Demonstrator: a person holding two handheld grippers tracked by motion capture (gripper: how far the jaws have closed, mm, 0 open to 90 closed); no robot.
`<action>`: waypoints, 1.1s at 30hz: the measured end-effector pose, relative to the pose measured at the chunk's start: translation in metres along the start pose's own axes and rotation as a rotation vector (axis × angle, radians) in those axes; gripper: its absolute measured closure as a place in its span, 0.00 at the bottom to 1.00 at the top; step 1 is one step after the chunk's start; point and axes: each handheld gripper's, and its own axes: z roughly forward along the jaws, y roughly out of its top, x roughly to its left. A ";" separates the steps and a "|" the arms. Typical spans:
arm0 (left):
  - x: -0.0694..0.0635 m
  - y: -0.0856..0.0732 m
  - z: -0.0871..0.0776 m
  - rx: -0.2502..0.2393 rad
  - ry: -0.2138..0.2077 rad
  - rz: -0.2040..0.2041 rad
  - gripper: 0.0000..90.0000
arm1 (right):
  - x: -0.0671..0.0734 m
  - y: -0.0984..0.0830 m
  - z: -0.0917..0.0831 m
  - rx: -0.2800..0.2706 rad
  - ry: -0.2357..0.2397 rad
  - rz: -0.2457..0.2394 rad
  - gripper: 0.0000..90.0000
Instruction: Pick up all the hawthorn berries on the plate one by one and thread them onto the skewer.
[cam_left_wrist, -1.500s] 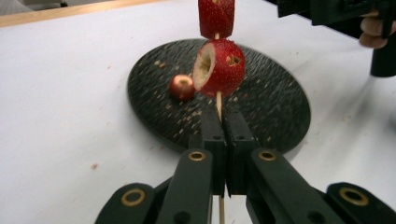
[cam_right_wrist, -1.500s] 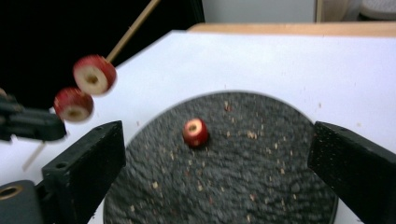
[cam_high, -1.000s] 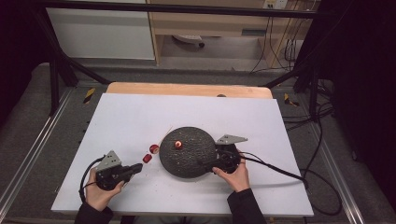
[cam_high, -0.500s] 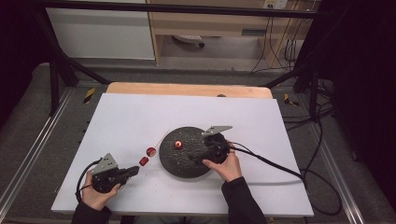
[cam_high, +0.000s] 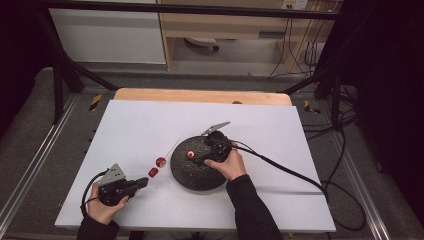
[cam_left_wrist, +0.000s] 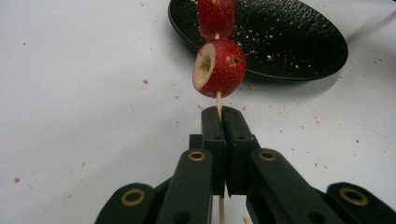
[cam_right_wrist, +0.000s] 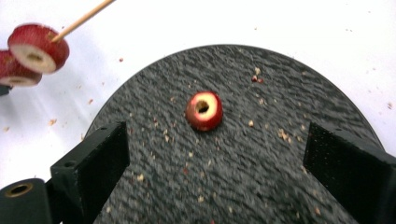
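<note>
My left gripper (cam_high: 144, 183) at the front left is shut on the lower end of a thin wooden skewer (cam_left_wrist: 218, 99). Two red cored fruit pieces (cam_high: 157, 167) are threaded on the skewer, one (cam_left_wrist: 219, 67) just beyond the jaws and another (cam_left_wrist: 215, 16) farther up. My right gripper (cam_high: 204, 154) hovers over a black round plate (cam_high: 192, 179). Its jaws have just been closing a little but stand wide apart, with nothing between the pads. A third red cored piece (cam_right_wrist: 204, 110) lies on the plate (cam_right_wrist: 233, 186) ahead of my right gripper (cam_right_wrist: 217, 142).
The white table top (cam_high: 140, 125) carries crumbs around the plate. A wooden strip (cam_high: 200, 96) runs along its far edge. The right gripper's cable (cam_high: 290, 172) trails off to the right. Metal rails flank the table.
My right hand has moved from the plate's right rim leftward over the plate, toward the loose fruit piece. The left hand and skewer have hardly moved.
</note>
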 end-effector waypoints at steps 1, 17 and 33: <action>0.001 0.000 0.000 0.002 0.001 0.001 0.98 | 0.000 0.003 0.002 0.007 -0.002 -0.002 0.09; 0.002 -0.001 0.000 0.010 0.011 -0.002 0.98 | 0.000 0.029 0.028 0.115 -0.018 -0.022 0.17; 0.002 -0.001 0.000 0.009 0.007 -0.006 0.98 | -0.001 0.034 0.047 0.219 0.031 -0.014 0.42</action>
